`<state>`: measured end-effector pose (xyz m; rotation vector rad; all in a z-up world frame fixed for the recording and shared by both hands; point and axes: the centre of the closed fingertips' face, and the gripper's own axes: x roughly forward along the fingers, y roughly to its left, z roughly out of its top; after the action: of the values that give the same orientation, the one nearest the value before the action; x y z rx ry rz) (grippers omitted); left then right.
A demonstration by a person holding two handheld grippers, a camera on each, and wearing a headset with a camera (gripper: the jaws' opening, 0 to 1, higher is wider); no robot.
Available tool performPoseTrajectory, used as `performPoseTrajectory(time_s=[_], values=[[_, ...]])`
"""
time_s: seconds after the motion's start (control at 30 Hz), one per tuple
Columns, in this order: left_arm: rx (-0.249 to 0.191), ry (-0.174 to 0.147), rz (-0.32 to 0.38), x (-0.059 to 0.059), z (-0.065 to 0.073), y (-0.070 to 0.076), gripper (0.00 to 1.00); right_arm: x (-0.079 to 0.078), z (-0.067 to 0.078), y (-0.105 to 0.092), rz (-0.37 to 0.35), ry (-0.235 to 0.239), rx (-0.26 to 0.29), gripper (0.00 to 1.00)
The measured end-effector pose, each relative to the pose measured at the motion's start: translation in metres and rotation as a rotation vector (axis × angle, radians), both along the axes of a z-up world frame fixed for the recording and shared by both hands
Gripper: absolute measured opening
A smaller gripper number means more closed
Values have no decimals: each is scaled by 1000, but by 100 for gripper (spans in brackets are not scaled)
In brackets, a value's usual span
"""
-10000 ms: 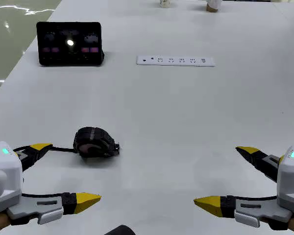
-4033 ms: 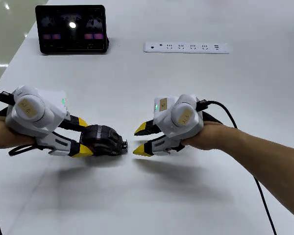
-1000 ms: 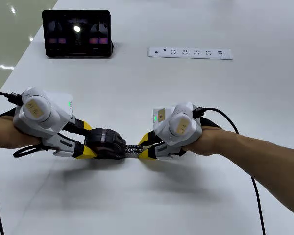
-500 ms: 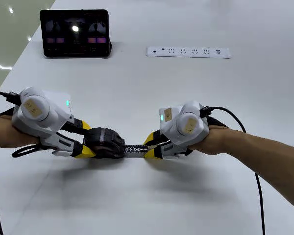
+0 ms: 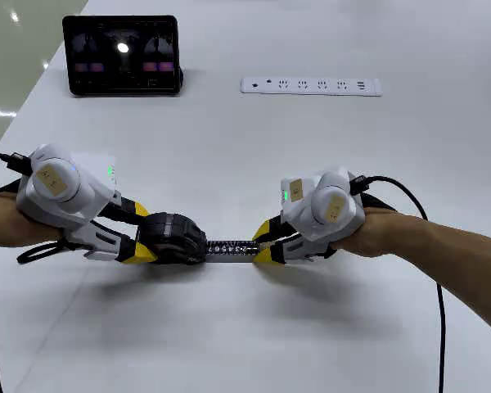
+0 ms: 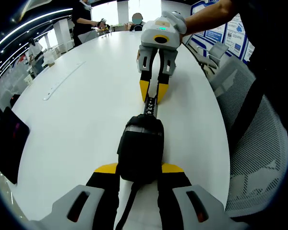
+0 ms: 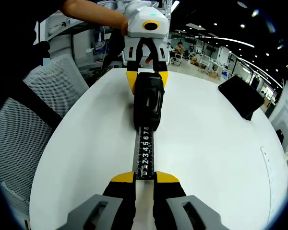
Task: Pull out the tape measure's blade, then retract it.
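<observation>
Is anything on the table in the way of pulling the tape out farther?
Nothing visible is. The right tool grips the end of the blade, the left tool holds the tape measure, and the table on the pulling side is bare. The power strip and tablet sit far back, off that line.

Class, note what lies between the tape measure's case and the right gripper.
A short stretch of numbered blade, running from case to right gripper, clearest in the right gripper view.
</observation>
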<state>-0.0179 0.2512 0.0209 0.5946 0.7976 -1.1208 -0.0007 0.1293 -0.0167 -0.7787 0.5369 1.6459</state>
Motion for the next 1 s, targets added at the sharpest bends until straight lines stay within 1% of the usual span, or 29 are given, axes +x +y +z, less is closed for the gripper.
performPoseTrajectory(time_s=[0.47, 0.6, 1.0], values=[[3, 0, 0, 0, 0, -1, 24, 3, 1, -23, -10, 1, -14, 10], [2, 1, -1, 0, 0, -1, 24, 5, 1, -30, -21, 9, -19, 10], [-3, 6, 4, 0, 0, -1, 24, 7, 3, -49, -40, 12, -27, 10]])
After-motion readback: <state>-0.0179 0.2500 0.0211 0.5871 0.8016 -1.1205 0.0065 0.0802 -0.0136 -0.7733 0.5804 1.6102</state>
